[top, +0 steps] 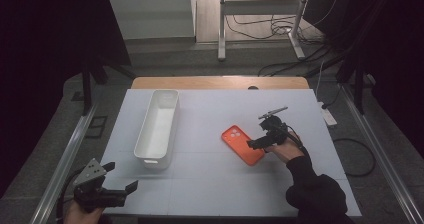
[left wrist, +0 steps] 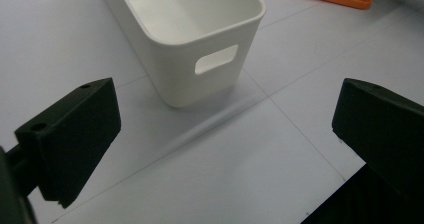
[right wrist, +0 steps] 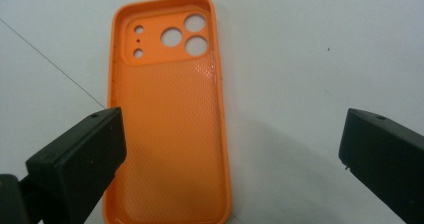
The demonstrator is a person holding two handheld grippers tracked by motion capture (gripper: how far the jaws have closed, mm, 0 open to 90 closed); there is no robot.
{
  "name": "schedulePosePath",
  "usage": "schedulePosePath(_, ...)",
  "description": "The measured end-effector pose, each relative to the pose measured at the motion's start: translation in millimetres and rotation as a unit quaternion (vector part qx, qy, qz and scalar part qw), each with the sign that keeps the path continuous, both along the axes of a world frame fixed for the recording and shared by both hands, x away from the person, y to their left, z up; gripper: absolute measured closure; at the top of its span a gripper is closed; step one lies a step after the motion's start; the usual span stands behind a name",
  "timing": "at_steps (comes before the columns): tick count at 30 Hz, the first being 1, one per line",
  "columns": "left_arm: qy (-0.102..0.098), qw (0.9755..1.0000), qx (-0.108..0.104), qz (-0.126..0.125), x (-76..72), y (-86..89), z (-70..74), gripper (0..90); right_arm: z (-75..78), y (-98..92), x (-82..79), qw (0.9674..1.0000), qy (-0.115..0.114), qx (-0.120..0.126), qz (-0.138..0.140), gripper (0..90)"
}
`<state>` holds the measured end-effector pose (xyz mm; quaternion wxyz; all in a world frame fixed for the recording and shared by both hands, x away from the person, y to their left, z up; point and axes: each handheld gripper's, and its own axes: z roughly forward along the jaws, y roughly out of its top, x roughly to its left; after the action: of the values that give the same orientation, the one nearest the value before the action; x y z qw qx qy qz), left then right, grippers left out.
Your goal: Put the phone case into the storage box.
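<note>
Left tool (top: 119, 180): spread wide with nothing between its jaws, low at the table's near-left corner, aimed at the near end of the bin.
White bin (top: 156, 127): empty as far as its inside shows, standing on the left half of the table (top: 210, 184), long axis running from the near edge toward the far edge; a handle cutout shows in its near end wall (left wrist: 216, 59).
Orange phone case (top: 242, 144): lying flat, open side up, right of the table's middle, well apart from the bin. Its long axis runs on a slant, the camera-hole end toward the far-left, the plain end toward the near-right.
Right tool (top: 256, 143): spread wide, jaws standing to either side of the case's plain end without pressing on it; in the right gripper view the case (right wrist: 170, 129) runs away from the jaws, camera holes at the far end.
Progress: judging by the layout, the case is likely meant for the bin. No grip yet; closing, lifting, carrying and dropping in all remain.
</note>
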<state>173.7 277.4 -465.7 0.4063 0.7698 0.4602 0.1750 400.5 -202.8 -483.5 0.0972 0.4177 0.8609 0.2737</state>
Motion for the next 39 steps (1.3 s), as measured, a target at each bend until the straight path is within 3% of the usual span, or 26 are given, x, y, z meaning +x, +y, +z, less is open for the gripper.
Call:
schedulePosePath(12,0.000,1.0000,0.001,0.000,0.0,0.0,0.0,0.1,-20.5,7.3,2.1,0.9995,0.010,-0.028,0.008,0.0)
schedulePosePath(20,0.000,1.0000,0.002,-0.001,-0.2,-0.2,0.1,0.1,-33.5,14.2,3.9,0.9979,0.015,-0.059,0.019,0.0)
schedulePosePath(31,0.000,1.0000,0.004,-0.002,0.0,-0.7,0.1,0.1,-33.7,14.2,3.6,0.9982,0.012,-0.057,0.018,0.3)
schedulePosePath(33,0.000,1.0000,0.004,-0.002,0.0,-0.7,0.1,0.2,-30.2,12.9,3.0,0.9983,0.013,-0.054,0.019,11.3)
schedulePosePath(34,0.000,1.0000,0.004,-0.002,0.1,-0.7,0.1,0.2,-30.2,12.9,3.0,0.9983,0.013,-0.054,0.019,11.3)
schedulePosePath(38,0.000,1.0000,0.006,-0.003,0.1,-1.2,0.1,0.1,-23.4,9.3,2.9,0.9984,0.016,-0.049,0.023,37.6)
schedulePosePath(39,0.000,1.0000,0.006,-0.003,0.1,-1.3,0.1,0.1,-21.0,7.9,3.4,0.9983,0.021,-0.046,0.028,48.5)
